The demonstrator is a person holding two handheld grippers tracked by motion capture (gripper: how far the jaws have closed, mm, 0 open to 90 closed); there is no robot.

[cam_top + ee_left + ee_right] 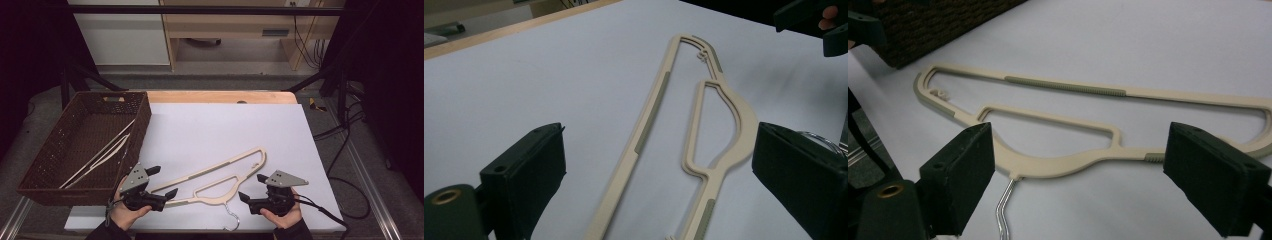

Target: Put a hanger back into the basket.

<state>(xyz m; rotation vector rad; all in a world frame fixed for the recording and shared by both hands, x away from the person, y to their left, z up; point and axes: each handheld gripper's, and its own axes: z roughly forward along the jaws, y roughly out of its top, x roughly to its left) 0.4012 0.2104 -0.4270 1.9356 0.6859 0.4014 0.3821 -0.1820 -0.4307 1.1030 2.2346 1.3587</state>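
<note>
A cream plastic hanger [210,175] with a metal hook [231,215] lies flat on the white sheet, near the table's front edge. My left gripper [164,181] is open at the hanger's left end, low over the sheet. In the left gripper view, the hanger [651,112] lies between and beyond the wide-apart jaws of the left gripper [659,175]. My right gripper [251,187] is open just right of the hook. In the right gripper view, its jaws [1078,175] straddle the hanger's neck [1048,167] without touching it, and the hook [1003,205] runs down toward the camera.
A brown woven basket [85,192] stands at the left, and another pale hanger [100,155] lies inside it. The white sheet [225,125] covers the wooden table. Cables trail on the floor at the right.
</note>
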